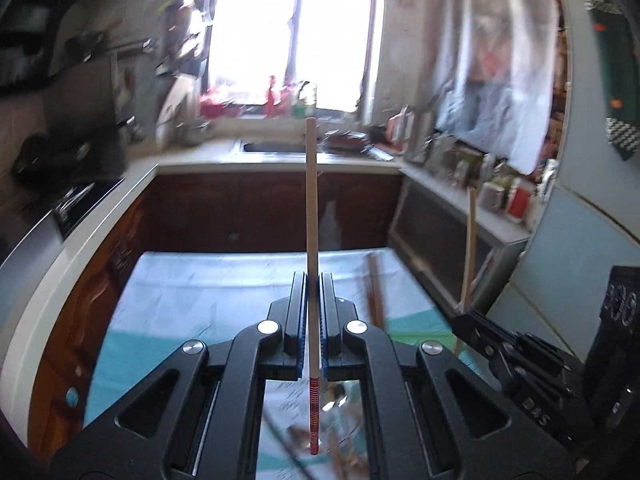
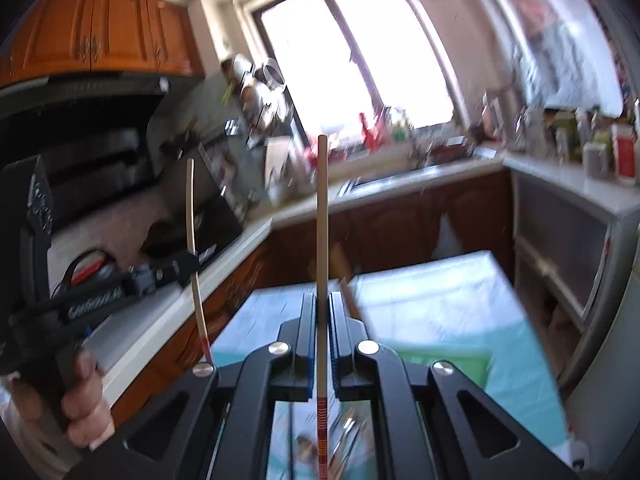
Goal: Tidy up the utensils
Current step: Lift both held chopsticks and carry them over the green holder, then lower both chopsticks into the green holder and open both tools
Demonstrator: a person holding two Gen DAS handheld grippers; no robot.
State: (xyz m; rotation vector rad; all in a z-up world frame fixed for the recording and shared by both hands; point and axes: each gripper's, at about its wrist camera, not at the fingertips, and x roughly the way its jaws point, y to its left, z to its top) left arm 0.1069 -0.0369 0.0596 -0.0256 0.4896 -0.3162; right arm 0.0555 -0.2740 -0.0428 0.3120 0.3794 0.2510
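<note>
Chopstick (image 1: 312, 216) pinched upright between jaws of left gripper (image 1: 313, 280), red-banded end pointing down, second chopstick (image 2: 322, 216) clamped the same way in right gripper (image 2: 322, 300), both raised above worktop (image 1: 192, 300) with pale blue cloth, hand (image 2: 82, 400) gripping left handle.

table (image 1: 180, 300) before sink (image 1: 272, 147) | window (image 1: 288, 32) behind sink | stove (image 1: 80, 200) left
</note>
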